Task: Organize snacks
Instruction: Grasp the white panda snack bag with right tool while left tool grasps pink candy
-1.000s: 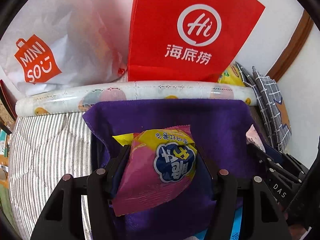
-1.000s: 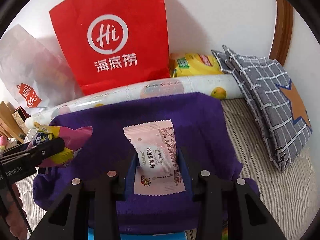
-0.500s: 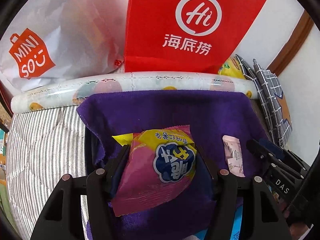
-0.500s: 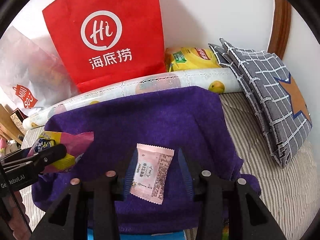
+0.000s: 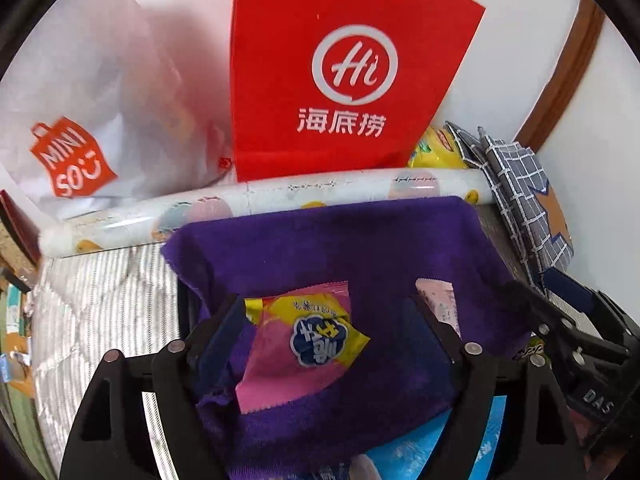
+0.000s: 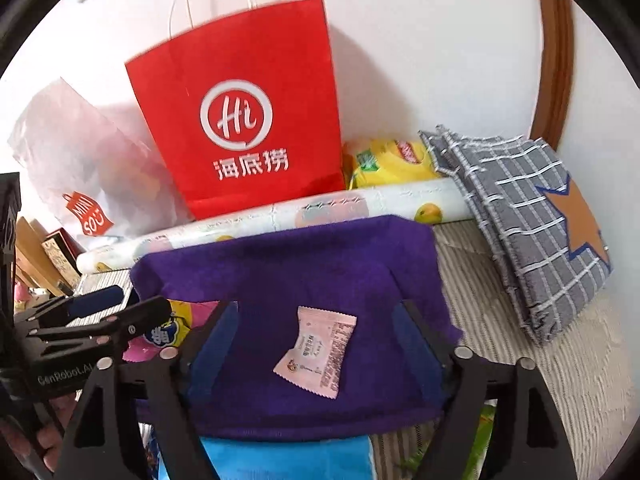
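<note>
A pink-and-yellow snack bag (image 5: 298, 346) lies on the purple towel (image 5: 340, 248), between the spread fingers of my left gripper (image 5: 326, 316), which is open. A small pale pink snack packet (image 6: 318, 346) lies flat on the same towel (image 6: 288, 264), between the spread fingers of my right gripper (image 6: 318, 320), also open. The pink packet shows at the right of the left wrist view (image 5: 438, 304). The snack bag (image 6: 168, 330) peeks out behind the left gripper at the left of the right wrist view.
A red paper bag (image 6: 248, 120), a white Miniso bag (image 6: 80, 176) and a yellow package (image 6: 384, 160) stand against the wall behind a printed roll (image 6: 280, 216). A folded grey plaid cloth (image 6: 532, 216) lies at right on the striped bed (image 6: 520, 380). A blue item (image 6: 280, 456) lies below the towel.
My left gripper has opened and the pink-and-yellow bag now lies on the towel. My right gripper let go of the pink packet earlier and has drawn back and up.
</note>
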Available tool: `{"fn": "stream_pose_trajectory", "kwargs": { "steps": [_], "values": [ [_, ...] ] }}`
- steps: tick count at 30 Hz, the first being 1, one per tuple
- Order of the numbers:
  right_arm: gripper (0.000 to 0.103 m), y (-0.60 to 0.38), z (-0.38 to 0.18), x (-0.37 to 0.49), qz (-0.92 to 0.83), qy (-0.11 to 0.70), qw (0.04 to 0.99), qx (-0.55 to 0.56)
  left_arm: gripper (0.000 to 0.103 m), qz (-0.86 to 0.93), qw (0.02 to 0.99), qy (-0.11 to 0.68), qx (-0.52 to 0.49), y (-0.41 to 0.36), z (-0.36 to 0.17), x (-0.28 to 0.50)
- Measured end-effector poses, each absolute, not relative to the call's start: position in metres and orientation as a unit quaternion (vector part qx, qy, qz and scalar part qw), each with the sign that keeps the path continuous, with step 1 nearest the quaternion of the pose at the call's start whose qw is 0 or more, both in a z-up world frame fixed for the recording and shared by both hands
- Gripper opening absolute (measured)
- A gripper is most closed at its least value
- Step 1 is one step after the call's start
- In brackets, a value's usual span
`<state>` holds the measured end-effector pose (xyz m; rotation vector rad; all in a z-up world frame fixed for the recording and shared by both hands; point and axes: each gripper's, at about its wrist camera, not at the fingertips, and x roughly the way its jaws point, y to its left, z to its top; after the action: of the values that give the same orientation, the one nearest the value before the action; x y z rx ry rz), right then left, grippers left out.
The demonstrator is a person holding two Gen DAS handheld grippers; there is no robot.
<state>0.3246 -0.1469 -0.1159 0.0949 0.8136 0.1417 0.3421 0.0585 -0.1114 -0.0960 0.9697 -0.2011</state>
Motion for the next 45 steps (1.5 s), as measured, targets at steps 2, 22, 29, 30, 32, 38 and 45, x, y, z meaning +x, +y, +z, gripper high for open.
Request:
{"fn": "stream_pose_trajectory", "kwargs": {
  "steps": [2,22,29,30,32,38,45],
  "values": [
    [0.084,-0.151,-0.111,0.315,0.059,0.389,0.918,0.043,0.082,-0.088,0.881,0.463,-0.048,0.058,-0.104,0.338],
    [0.085,-0.266,-0.102,0.205,-0.03,0.382,0.922,0.053,0.082,-0.054,0.898,0.434,-0.054,0.063,-0.079,0.232],
    [0.085,-0.27,-0.126,0.194,0.03,0.408,0.907,0.1,0.082,-0.041,0.89,0.451,-0.047,0.064,-0.085,0.212],
    [0.085,-0.266,-0.128,0.196,0.037,0.408,0.907,0.101,0.082,-0.039,0.893,0.447,-0.043,0.063,-0.084,0.208],
    [0.085,-0.256,-0.13,0.202,0.047,0.407,0.907,0.097,0.082,-0.041,0.895,0.442,-0.047,0.063,-0.081,0.202],
    [0.075,-0.233,-0.157,0.222,0.064,0.431,0.896,0.09,0.082,-0.039,0.893,0.445,-0.047,0.066,-0.082,0.192],
    [0.047,-0.233,-0.174,0.2,0.095,0.458,0.879,0.087,0.082,-0.022,0.879,0.472,-0.065,0.085,-0.102,0.182]
  ]
}}
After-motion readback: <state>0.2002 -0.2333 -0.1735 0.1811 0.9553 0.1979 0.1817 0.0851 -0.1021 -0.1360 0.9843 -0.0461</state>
